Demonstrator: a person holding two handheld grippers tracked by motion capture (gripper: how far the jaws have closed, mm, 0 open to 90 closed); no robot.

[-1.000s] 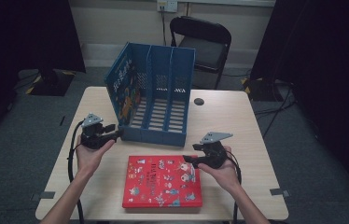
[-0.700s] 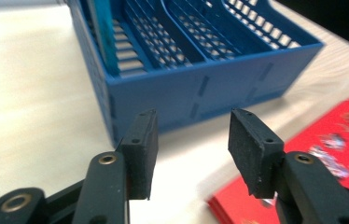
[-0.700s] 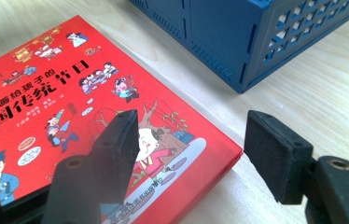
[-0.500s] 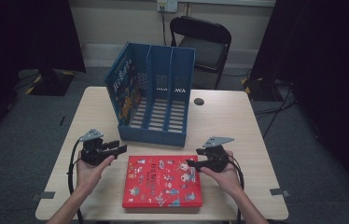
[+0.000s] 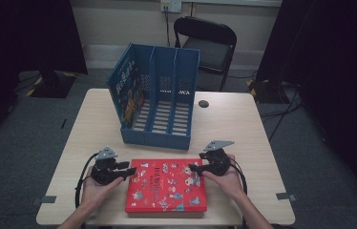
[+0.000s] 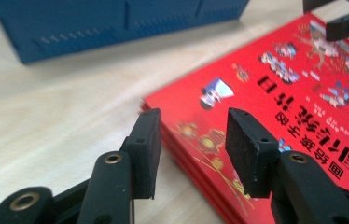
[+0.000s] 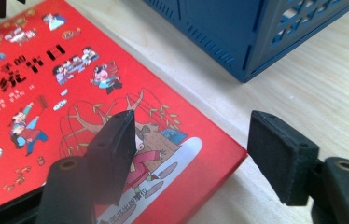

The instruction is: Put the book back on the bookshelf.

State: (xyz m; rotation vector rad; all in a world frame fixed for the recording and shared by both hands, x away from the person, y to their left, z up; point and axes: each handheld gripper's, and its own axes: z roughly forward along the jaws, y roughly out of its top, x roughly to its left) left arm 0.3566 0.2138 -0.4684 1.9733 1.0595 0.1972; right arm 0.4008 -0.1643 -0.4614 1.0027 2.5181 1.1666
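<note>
We set the left claw [image 5: 130, 171] and right claw [image 5: 192, 168], both open and empty, astride the red book's [image 5: 166, 186] corners; closing should follow.

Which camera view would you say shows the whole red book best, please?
The high view: the red book lies flat there with all four edges visible, between the two grippers. The left gripper view shows one corner and part of the cover; the right gripper view shows another corner with cover pictures.
</note>
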